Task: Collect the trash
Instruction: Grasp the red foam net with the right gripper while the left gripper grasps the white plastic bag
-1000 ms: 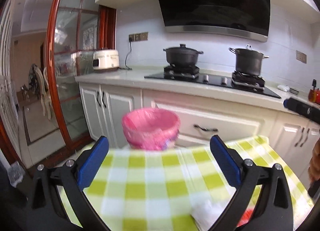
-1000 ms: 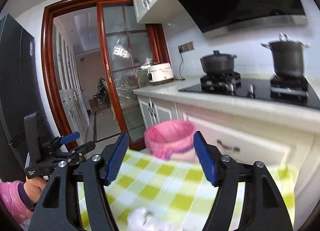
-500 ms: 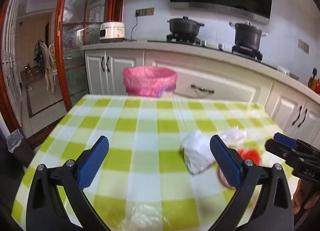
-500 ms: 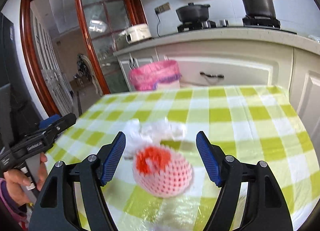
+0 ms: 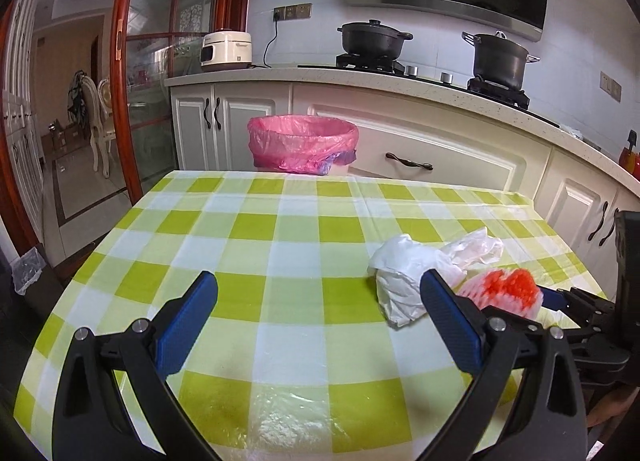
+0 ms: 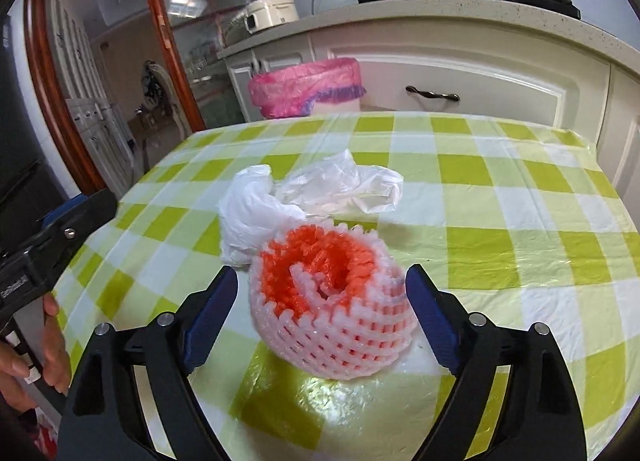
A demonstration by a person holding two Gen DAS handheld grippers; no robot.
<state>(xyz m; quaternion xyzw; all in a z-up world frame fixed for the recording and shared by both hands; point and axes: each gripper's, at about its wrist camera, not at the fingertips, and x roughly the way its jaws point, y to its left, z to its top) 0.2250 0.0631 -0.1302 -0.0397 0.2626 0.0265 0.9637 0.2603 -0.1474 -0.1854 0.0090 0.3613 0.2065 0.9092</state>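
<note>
A pink and orange foam fruit net (image 6: 332,301) lies on the green checked table (image 6: 500,197), with crumpled white plastic (image 6: 304,193) just behind it. My right gripper (image 6: 320,309) is open with its blue fingers on either side of the net, not touching it. My left gripper (image 5: 320,321) is open and empty above the table's near side; the white plastic (image 5: 408,273) and the net (image 5: 504,289) lie to its right. A bin with a pink bag (image 5: 302,143) stands beyond the table's far edge; it also shows in the right wrist view (image 6: 306,87).
White kitchen cabinets (image 5: 420,153) and a counter with two black pots (image 5: 372,37) run behind the table. A rice cooker (image 5: 226,49) sits at the counter's left end. A wood-framed glass door (image 5: 132,73) is at the left.
Both grippers have tilted down and come lower over the table. The right gripper has moved forward so the foam net now sits between its open fingers.
</note>
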